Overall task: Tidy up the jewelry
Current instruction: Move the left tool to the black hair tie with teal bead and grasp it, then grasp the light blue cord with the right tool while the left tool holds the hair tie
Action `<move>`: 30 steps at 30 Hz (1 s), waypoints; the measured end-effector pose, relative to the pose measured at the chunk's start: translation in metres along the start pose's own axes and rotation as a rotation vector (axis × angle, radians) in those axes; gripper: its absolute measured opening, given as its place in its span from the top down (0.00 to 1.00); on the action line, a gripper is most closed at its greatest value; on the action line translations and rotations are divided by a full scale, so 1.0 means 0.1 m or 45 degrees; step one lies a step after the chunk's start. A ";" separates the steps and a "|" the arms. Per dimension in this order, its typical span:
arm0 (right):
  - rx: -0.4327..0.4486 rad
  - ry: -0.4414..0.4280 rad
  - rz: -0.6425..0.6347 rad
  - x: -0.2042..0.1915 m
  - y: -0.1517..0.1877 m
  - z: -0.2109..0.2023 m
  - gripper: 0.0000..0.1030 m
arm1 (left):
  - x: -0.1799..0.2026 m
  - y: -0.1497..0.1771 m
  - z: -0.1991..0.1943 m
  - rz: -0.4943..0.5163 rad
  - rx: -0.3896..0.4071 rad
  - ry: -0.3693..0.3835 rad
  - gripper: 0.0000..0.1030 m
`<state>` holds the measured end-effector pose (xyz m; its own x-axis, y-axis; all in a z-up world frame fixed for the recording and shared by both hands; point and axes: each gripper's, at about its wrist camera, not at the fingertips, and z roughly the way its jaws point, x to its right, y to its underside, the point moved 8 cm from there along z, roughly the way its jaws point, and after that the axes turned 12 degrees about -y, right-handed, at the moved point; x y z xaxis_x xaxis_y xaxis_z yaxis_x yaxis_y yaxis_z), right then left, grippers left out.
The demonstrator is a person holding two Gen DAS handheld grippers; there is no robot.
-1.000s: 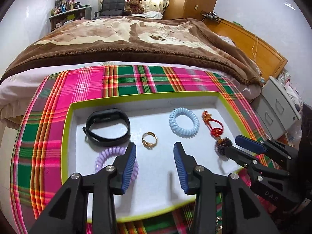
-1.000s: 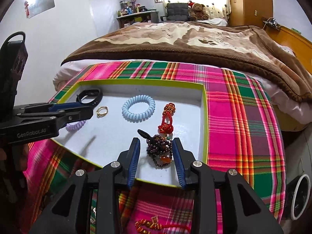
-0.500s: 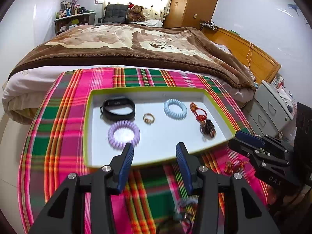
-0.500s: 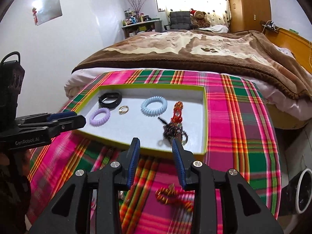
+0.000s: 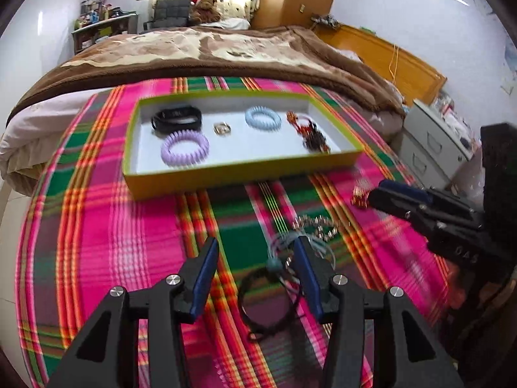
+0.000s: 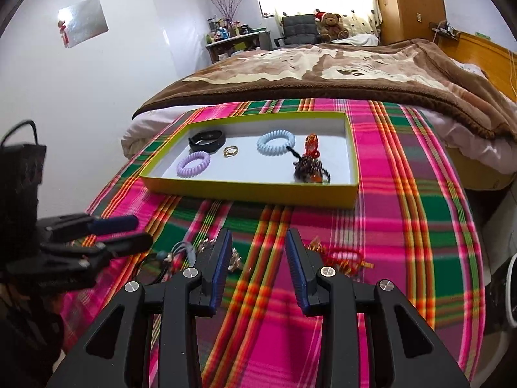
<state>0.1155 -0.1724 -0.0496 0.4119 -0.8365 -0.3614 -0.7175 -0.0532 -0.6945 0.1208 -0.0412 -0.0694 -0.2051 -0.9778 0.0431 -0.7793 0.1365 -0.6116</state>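
Observation:
A yellow-green tray holds a black band, a purple coil, a gold ring, a blue coil, a red knot and dark beads. My left gripper hovers over loose pieces on the cloth: a black cord loop, a teal-beaded cord and a silver chain. Its jaws are opening, gripping nothing. My right gripper is open and empty beside a red-gold bracelet.
A pink and green plaid cloth covers the near end of the bed. A brown blanket lies beyond the tray. A grey bedside cabinet stands off the right edge. A white wall is on the left.
Both grippers have drawn back from over the tray to the near part of the cloth. The dark beads stay in the tray. The left jaws have spread wider.

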 end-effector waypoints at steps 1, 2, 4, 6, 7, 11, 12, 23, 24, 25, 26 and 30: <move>0.002 0.002 0.006 0.00 0.02 -0.01 0.65 | 0.02 0.02 0.02 0.004 -0.011 0.006 0.51; 0.007 0.004 0.013 -0.01 0.04 -0.03 0.65 | 0.05 0.04 0.02 0.014 -0.015 0.012 0.51; 0.016 0.002 0.027 -0.01 0.07 -0.07 0.65 | 0.08 0.07 0.04 0.029 -0.024 0.006 0.51; 0.019 0.005 0.040 0.00 0.09 -0.09 0.65 | 0.12 0.08 0.06 0.038 -0.032 0.014 0.51; 0.020 0.007 0.042 0.00 0.09 -0.10 0.65 | 0.14 0.09 0.07 0.043 -0.035 0.023 0.50; 0.015 0.025 0.050 0.02 0.12 -0.11 0.65 | 0.17 0.15 0.15 0.055 -0.075 0.021 0.50; 0.017 0.025 0.051 0.03 0.12 -0.12 0.65 | 0.17 0.15 0.14 0.052 -0.059 0.012 0.50; 0.009 0.040 0.072 0.06 0.13 -0.12 0.65 | 0.09 0.14 0.15 0.029 -0.063 -0.033 0.68; 0.008 0.043 0.072 0.06 0.14 -0.12 0.65 | 0.08 0.14 0.15 0.025 -0.065 -0.031 0.72; 0.005 0.046 0.072 0.06 0.14 -0.12 0.65 | 0.06 0.14 0.16 0.017 -0.067 -0.029 0.77; 0.004 0.047 0.071 0.06 0.14 -0.12 0.65 | 0.04 0.15 0.16 0.010 -0.068 -0.031 0.84; -0.005 0.052 0.063 0.04 0.14 -0.09 0.65 | -0.01 0.16 0.14 -0.019 -0.066 -0.019 0.85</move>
<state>0.1017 -0.1816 -0.0553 0.3523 -0.8598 -0.3697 -0.7389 -0.0130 -0.6737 0.1169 -0.0403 -0.0899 -0.1846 -0.9820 0.0395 -0.8119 0.1297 -0.5692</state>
